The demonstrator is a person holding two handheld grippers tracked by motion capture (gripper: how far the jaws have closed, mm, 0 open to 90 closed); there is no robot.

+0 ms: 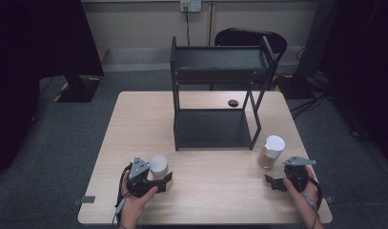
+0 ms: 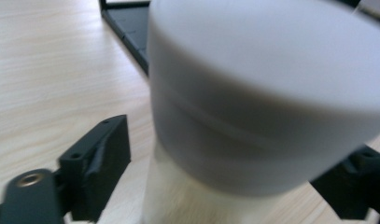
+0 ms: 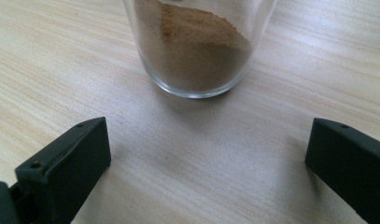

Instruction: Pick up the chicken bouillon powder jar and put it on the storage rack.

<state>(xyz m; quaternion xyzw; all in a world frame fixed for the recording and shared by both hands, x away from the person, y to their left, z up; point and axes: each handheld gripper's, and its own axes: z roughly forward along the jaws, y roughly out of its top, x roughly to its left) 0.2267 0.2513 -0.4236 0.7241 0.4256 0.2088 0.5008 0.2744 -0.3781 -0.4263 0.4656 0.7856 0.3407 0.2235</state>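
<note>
On the table (image 1: 206, 164): two jars, one between left gripper (image 1: 166, 180) fingers, unclenched; right gripper (image 1: 273, 182) released.

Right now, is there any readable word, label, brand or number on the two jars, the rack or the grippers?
None can be read.
White-lidded jar between the left gripper jaws: plain lid, no print.
Jar of brown powder ahead of the right gripper: clear glass, no label.
Black rack: unmarked.
</note>
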